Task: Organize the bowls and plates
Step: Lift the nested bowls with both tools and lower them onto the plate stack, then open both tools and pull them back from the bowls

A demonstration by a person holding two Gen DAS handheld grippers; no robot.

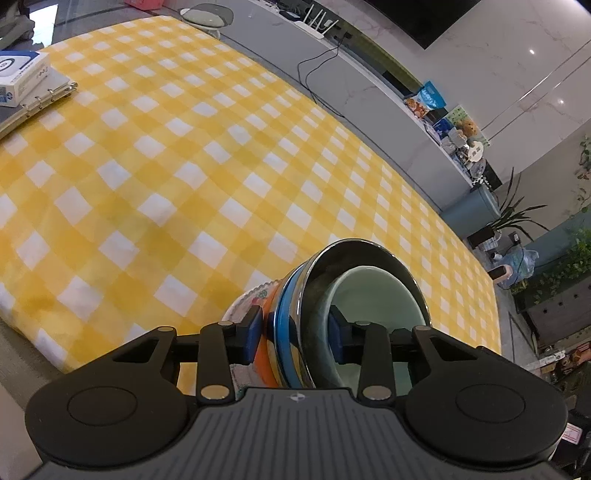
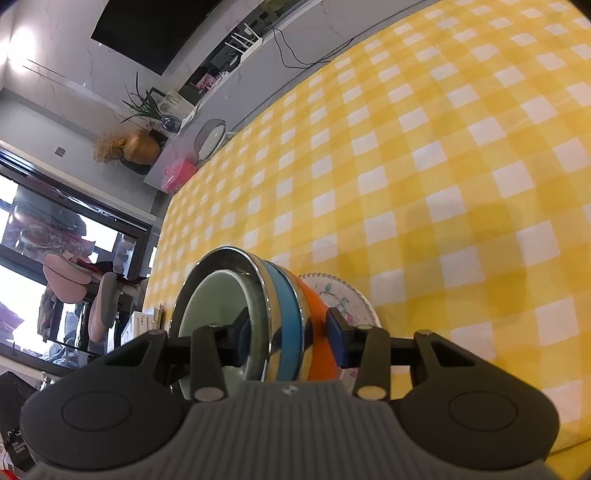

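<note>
A nested stack of bowls stands on a white flowered plate (image 1: 243, 306) on the yellow checked tablecloth (image 1: 184, 166). A pale green bowl (image 1: 373, 295) sits inside a steel bowl (image 1: 369, 251), over a blue bowl (image 1: 286, 328) and an orange one (image 1: 269, 354). My left gripper (image 1: 295, 332) is shut on the stack's rims, one finger outside and one inside. In the right wrist view my right gripper (image 2: 290, 339) is shut on the opposite side of the stack: green bowl (image 2: 210, 295), steel bowl (image 2: 255, 266), blue bowl (image 2: 286, 317), orange bowl (image 2: 317, 332), plate (image 2: 340, 295).
A white box (image 1: 22, 74) on a ring binder (image 1: 40, 99) lies at the table's far left. A grey counter (image 1: 332, 66) with a scale (image 1: 207, 16), cables and clutter runs behind the table. A pink box (image 2: 177, 175) and a gold vase (image 2: 142, 147) stand beyond the table's end.
</note>
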